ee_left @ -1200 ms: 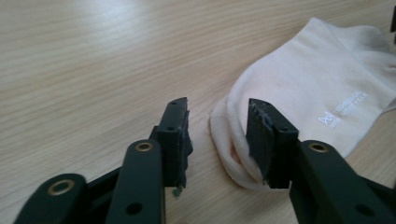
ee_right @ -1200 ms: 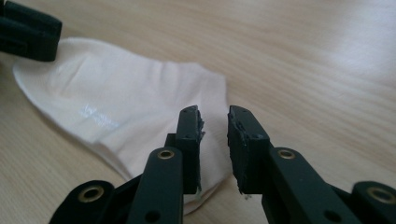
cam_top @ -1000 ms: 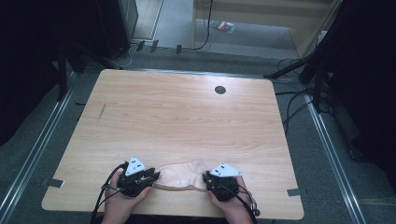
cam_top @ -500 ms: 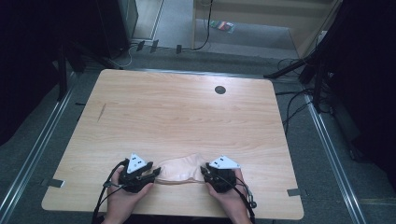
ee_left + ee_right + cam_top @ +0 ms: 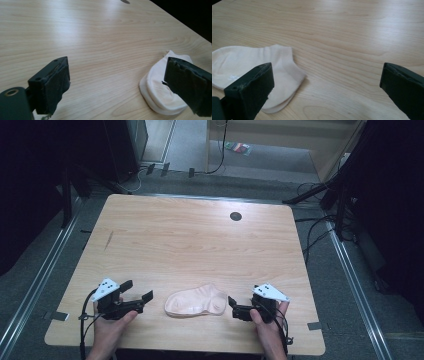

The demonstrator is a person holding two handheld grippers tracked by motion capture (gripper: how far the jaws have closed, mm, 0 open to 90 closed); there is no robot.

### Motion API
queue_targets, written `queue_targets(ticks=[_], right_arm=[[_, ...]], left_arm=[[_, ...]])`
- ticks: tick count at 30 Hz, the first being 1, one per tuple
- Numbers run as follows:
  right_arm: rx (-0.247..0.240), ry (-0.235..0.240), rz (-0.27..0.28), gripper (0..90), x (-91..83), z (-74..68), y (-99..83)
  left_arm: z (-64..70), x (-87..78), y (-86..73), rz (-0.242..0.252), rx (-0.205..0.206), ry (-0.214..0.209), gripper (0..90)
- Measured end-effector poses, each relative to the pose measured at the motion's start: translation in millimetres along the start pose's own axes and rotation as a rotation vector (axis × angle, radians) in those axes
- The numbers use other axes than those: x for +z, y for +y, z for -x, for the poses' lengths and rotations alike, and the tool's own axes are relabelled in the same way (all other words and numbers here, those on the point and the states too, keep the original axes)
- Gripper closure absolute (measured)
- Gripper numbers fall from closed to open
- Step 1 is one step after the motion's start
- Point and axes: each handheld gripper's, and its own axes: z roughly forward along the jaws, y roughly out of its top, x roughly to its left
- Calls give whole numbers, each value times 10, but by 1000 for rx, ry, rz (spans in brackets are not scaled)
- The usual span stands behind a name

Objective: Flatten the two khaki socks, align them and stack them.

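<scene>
A pale sock (image 5: 195, 301) lies flat on the table (image 5: 200, 240) between the left gripper (image 5: 137, 297) and right gripper (image 5: 235, 308), both spread wide and empty

Table (image 5: 200, 240): carries all items near its front edge. Sock (image 5: 196, 302): lies flat on the table, roughly midway along the front edge, set a little back from it. Left gripper (image 5: 139, 300): near the front-left corner, left of the sock, apart from it. Right gripper (image 5: 233, 306): toward the front-right corner, right of the sock, just beside it, possibly not touching. Round hole (image 5: 235, 216): in the table surface near the back edge, right of centre, well apart from the sock.
</scene>
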Motion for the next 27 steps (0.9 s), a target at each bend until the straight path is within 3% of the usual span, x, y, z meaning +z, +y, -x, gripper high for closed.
queue_targets(ticks=[1,2,7,14,24,27], right_arm=[[0,0,0,0,0,0,0],[-5,-14,12,0,-41,61,-9],[15,-26,24,0,-99,176,-26],[35,-68,21,0,-208,413,-102],[53,-115,14,0,-331,677,-220],[65,-129,12,0,-371,759,-256]], left_arm=[[-41,-23,9,2,-4,3,56],[-87,-57,20,2,-9,13,0],[-290,-198,11,23,-20,20,0],[-546,-376,-63,-1,-8,115,0],[-781,-580,-163,-21,9,209,0],[-847,-640,-179,-19,-4,225,0]])
